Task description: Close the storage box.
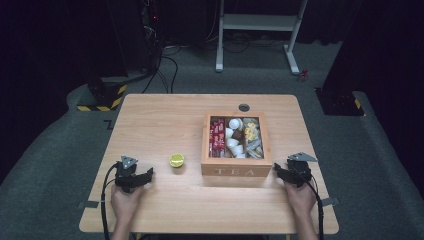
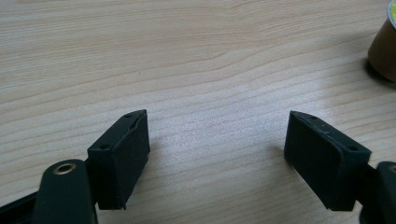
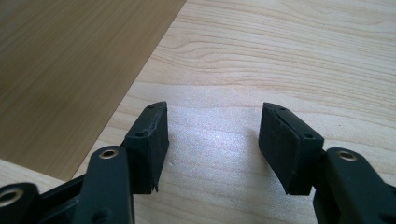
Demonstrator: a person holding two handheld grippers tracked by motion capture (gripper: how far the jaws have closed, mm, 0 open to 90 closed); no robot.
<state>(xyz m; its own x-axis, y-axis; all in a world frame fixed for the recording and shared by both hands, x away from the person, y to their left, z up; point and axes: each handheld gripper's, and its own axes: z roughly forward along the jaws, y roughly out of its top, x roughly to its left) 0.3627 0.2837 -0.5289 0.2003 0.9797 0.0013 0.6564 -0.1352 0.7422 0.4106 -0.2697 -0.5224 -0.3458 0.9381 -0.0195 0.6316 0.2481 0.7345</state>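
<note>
Currently both the left gripper and right gripper rest released, flanking the tea box.

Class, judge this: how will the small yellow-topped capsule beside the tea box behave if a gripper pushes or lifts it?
The capsule looks small, so probably light. Its brown tapered side suggests it may tip and roll in a curve if pushed. Its yellow top looks thin, perhaps dentable.

Matt pale wood-grain table, smooth wooden tea box, matt black plastic left gripper
</note>
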